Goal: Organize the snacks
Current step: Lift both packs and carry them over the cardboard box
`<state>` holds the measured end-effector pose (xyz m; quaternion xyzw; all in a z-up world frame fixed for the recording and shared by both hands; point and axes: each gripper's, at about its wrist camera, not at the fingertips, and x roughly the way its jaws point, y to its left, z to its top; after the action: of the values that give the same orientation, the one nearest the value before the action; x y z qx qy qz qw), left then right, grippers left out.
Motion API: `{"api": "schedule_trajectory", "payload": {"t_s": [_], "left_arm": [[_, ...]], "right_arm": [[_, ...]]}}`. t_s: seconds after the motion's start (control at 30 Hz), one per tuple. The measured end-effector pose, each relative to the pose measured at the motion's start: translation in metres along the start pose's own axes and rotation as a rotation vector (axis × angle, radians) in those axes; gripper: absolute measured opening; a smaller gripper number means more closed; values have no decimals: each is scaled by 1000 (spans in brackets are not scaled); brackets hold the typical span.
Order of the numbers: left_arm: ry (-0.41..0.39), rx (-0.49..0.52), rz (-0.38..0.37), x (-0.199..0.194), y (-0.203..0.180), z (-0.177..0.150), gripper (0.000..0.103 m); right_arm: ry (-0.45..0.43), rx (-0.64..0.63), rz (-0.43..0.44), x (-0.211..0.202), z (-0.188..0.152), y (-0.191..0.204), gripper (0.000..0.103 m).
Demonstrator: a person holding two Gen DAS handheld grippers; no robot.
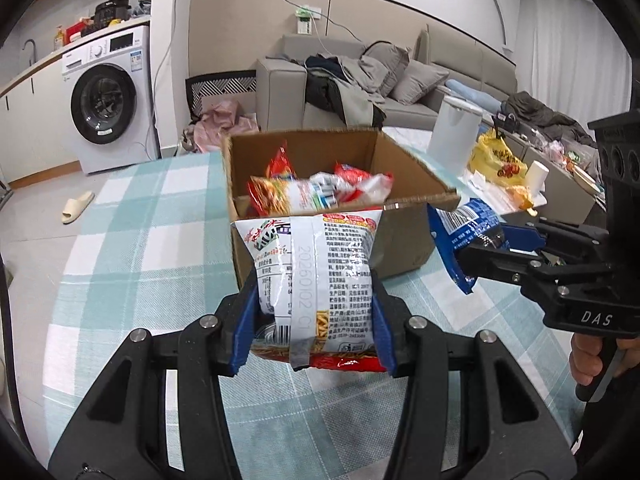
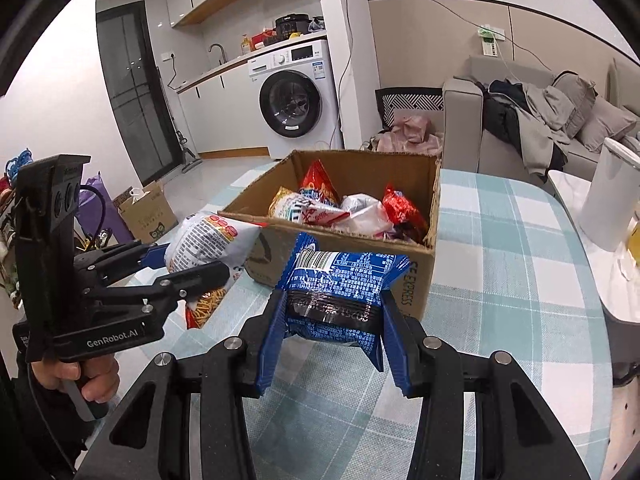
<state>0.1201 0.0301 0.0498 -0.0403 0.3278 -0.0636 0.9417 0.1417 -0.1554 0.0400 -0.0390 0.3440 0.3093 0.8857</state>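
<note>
Several snack packets already lie in the open cardboard box (image 1: 340, 200) on the checked tabletop (image 1: 140, 260), while the left tongs (image 1: 314, 320) grip a white noodle-snack bag (image 1: 320, 272) and the right tongs (image 2: 332, 328) clamp a blue packet (image 2: 340, 280), both just short of the box, apparently waiting to go in.

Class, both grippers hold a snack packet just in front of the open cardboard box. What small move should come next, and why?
Probably lift the left gripper forward over the near rim of the cardboard box and release. Its white snack packet is gripped and already reaches the rim, with other snacks inside the box. The right gripper, holding the blue packet, can likely follow.
</note>
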Motion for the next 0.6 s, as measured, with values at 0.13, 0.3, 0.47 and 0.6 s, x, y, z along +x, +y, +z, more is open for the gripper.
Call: {"api": "schedule_trajectory", "payload": {"t_s": [0.13,0.3,0.47,0.6], "left_arm": [[-24,-9,-4,-5,-6,14,46],[-53,-16,9,-12,-4,33,46],[-74,-5,32,-13,-5,51,46],[-82,-7,45,-9,-3,66,46]], "right_arm": [[-12,11,11,-5,10,1,46],[-27,24,-3,-6,22,1,46],[-39,24,-7,-3,35,1,46],[-42,44,0,1,42,-2,46]]}}
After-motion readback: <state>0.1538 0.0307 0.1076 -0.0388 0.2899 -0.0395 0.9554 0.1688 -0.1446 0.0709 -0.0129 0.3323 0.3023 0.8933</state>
